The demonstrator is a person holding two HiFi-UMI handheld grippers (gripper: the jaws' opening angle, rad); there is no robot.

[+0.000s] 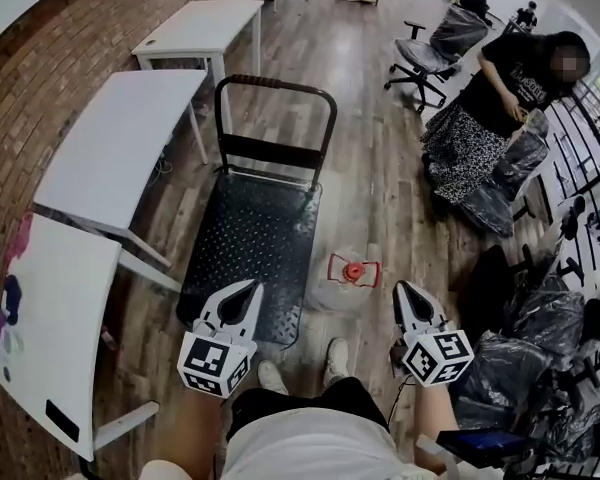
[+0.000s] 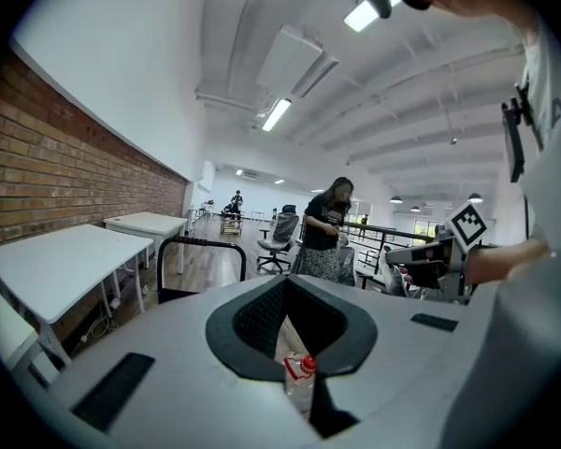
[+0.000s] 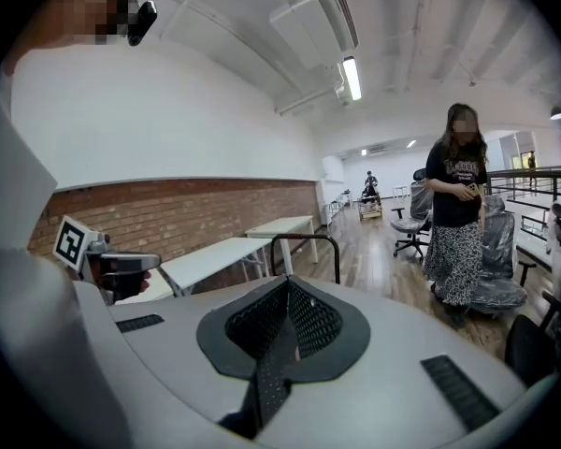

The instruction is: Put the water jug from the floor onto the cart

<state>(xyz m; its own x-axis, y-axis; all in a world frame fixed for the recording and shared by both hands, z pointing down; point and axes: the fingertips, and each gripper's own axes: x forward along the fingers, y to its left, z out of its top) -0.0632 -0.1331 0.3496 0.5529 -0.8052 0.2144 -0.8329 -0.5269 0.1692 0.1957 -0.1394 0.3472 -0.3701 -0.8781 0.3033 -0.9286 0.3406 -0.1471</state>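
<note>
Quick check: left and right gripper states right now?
Left gripper: slightly open, empty; the water jug is not held.
Right gripper: shut, empty.

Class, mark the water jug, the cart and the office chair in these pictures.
water jug (image 1: pixel 346 280): head view, its top beside the red cap.
cart (image 1: pixel 250 233): head view, the bare black deck.
office chair (image 1: pixel 428 58): head view, its seat.
</note>
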